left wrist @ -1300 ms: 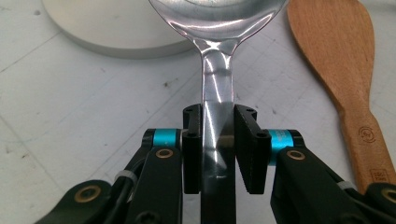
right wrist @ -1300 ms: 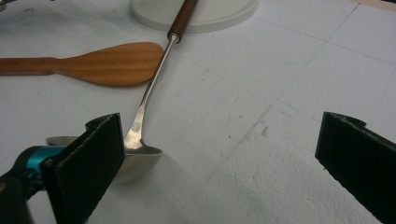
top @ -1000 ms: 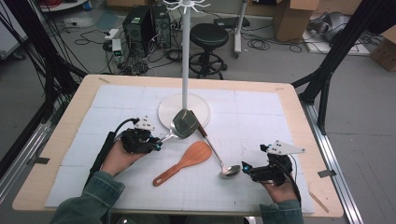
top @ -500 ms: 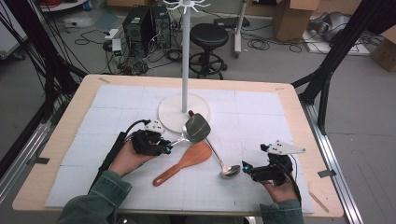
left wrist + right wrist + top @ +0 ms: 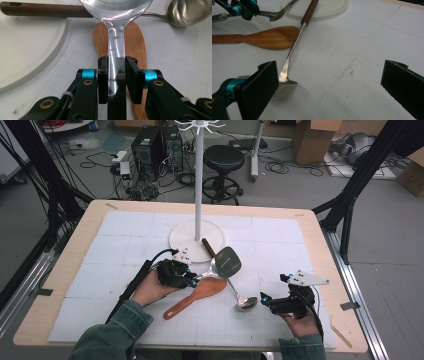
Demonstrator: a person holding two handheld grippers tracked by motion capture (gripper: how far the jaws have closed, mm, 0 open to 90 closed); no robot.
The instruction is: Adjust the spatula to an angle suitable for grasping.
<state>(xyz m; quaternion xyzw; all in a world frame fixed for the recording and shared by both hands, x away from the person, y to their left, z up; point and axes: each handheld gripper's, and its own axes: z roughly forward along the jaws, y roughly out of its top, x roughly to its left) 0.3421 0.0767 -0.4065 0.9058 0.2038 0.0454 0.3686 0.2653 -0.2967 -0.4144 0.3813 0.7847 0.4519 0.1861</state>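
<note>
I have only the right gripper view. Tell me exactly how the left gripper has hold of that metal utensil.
Observer: In the left gripper view, the left gripper has its fingers pressed on both edges of the flat handle of the metal turner.
Operator: Report what its far end looks like.
Observer: The high view shows a broad grey blade, just beside the round white base.
Operator: Describe what stands on that base.
Observer: A white pole rises from it to a ring of hooks at the top.
</note>
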